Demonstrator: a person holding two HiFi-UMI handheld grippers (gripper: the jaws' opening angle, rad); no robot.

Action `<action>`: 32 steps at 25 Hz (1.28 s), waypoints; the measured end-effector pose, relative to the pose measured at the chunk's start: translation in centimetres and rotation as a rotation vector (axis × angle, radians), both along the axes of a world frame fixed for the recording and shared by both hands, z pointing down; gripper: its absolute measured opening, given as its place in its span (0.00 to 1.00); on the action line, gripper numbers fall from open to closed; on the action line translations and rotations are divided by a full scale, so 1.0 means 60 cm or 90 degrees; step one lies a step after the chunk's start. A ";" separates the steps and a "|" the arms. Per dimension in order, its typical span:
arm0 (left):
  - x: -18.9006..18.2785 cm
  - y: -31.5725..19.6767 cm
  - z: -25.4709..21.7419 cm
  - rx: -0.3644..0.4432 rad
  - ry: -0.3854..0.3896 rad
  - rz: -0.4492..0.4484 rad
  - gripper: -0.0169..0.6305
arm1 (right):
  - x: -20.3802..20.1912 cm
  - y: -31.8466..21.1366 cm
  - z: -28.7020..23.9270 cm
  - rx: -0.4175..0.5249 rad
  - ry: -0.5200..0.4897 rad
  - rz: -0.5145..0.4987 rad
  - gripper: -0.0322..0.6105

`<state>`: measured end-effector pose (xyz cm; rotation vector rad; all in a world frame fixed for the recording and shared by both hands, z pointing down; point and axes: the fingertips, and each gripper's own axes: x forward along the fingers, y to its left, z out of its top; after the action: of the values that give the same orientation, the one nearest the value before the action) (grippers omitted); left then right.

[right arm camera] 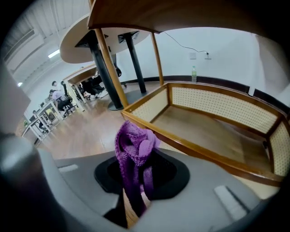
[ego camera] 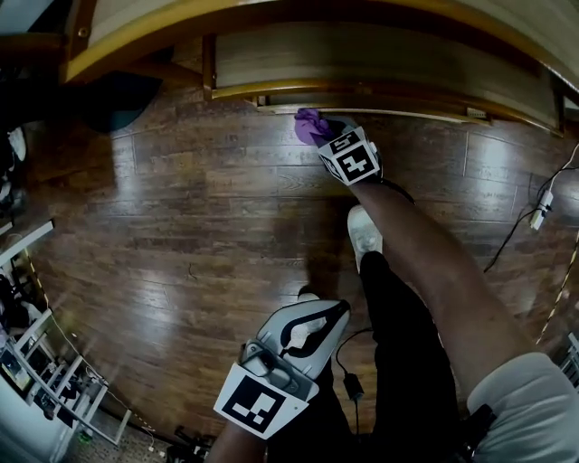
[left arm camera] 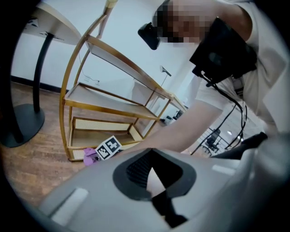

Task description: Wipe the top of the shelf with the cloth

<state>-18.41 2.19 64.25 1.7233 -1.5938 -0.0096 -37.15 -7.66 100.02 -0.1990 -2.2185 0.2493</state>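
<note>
Right gripper (right arm camera: pixel 136 204) nips one fold of fuzzy purple cloth (right arm camera: pixel 133 147), left gripper (ego camera: pixel 314 318) closed empty; the gold-framed wooden shelf (right arm camera: pixel 199 152) rail could tug it free

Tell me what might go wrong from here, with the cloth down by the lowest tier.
1. The purple cloth is only a narrow wad in the right gripper, so the hard jaws may scrape the wood during wiping.
2. That gripper sits at the lowest tier's front rail, with another tier overhead. Lifting straight up toward the top could knock it.
</note>
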 end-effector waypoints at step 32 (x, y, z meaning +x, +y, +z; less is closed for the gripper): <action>0.060 -0.178 0.001 0.025 -0.013 0.152 0.05 | 0.453 -0.497 0.021 0.158 0.158 0.221 0.19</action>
<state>-14.81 -8.48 64.34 1.9398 -1.4021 0.0953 -9.94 -37.51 101.25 0.3388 -2.0023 0.1734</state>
